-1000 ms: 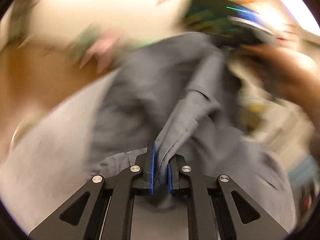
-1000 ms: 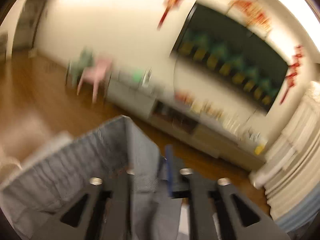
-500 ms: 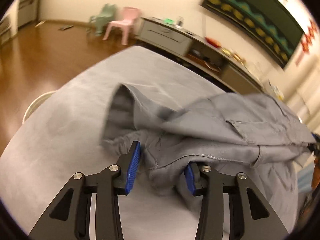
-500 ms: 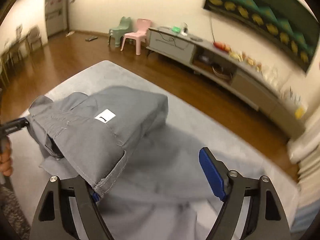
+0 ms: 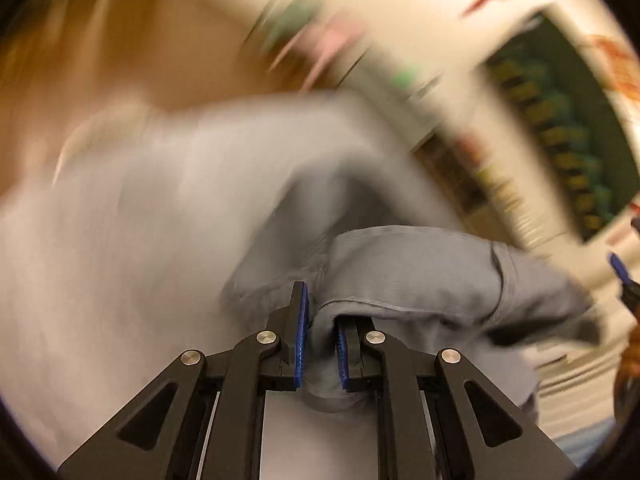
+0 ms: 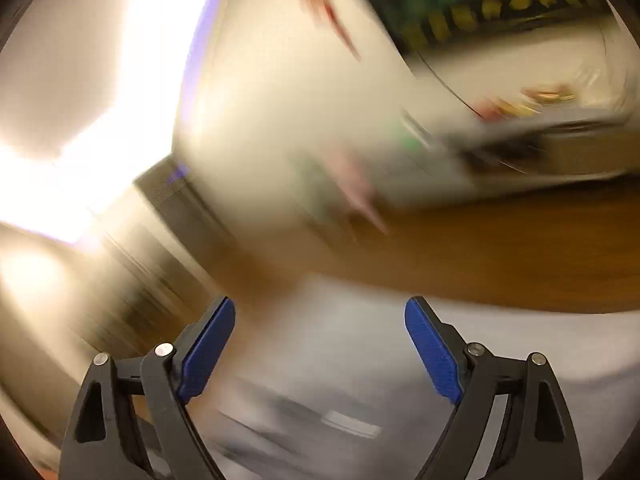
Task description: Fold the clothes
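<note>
Gripper on the left [image 5: 320, 336] pinched a seamed edge of the grey garment [image 5: 420, 276], bunched above the grey surface [image 5: 120, 240]; right gripper [image 6: 320, 344] hung spread, empty. Judged mid-fold, needing a second hold.

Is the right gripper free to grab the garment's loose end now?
Probably yes: the right gripper is open and empty. The left gripper holds one edge of the garment, but the right view is too blurred to place the loose end.

Left claw [image 5: 320, 344] is packed with grey garment [image 5: 416, 280], no gap; right claw [image 6: 320, 344] spread wide, open space between its pads
</note>
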The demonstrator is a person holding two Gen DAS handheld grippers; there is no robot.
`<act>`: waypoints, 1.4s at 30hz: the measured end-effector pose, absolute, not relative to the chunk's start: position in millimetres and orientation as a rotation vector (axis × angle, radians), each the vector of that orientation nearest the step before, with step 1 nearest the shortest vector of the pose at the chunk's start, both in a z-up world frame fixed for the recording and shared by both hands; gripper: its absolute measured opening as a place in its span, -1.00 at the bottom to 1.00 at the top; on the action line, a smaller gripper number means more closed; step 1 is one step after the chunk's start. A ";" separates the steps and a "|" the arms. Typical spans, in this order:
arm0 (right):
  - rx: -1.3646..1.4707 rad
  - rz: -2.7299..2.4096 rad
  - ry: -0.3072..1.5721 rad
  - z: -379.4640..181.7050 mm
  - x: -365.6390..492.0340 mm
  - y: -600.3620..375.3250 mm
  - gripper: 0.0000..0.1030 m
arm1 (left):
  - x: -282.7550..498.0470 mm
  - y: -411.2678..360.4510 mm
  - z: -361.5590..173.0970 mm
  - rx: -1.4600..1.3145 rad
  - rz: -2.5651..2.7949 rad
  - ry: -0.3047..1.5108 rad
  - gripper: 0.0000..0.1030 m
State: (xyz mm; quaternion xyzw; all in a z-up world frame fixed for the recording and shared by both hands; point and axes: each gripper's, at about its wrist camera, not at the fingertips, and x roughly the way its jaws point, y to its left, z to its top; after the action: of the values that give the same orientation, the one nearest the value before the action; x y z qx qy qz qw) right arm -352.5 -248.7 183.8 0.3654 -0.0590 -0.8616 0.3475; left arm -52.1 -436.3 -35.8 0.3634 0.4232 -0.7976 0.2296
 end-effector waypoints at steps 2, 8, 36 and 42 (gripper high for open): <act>1.096 -2.236 -0.069 160.9 -358.5 -265.4 0.34 | -46.3 -439.3 -26.7 0.993 -2.236 1.115 -0.73; 1.170 -2.231 -0.025 109.5 -290.8 -190.7 0.45 | -53.6 -422.1 -1.2 1.042 -2.403 0.883 -0.69; 1.601 -2.803 -0.230 -36.3 -311.3 255.8 0.48 | -57.4 -282.9 83.7 0.809 -2.325 0.158 0.30; 1.571 -2.811 -0.201 -34.0 -320.9 252.5 0.57 | -111.6 -204.8 85.8 0.797 -2.583 -0.111 0.31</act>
State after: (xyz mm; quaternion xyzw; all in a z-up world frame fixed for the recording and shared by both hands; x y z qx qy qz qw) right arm -320.9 252.5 -34.0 0.4864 -0.0622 -0.8705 -0.0422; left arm -111.6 -204.8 85.8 0.2877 -0.0401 -0.9321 0.2164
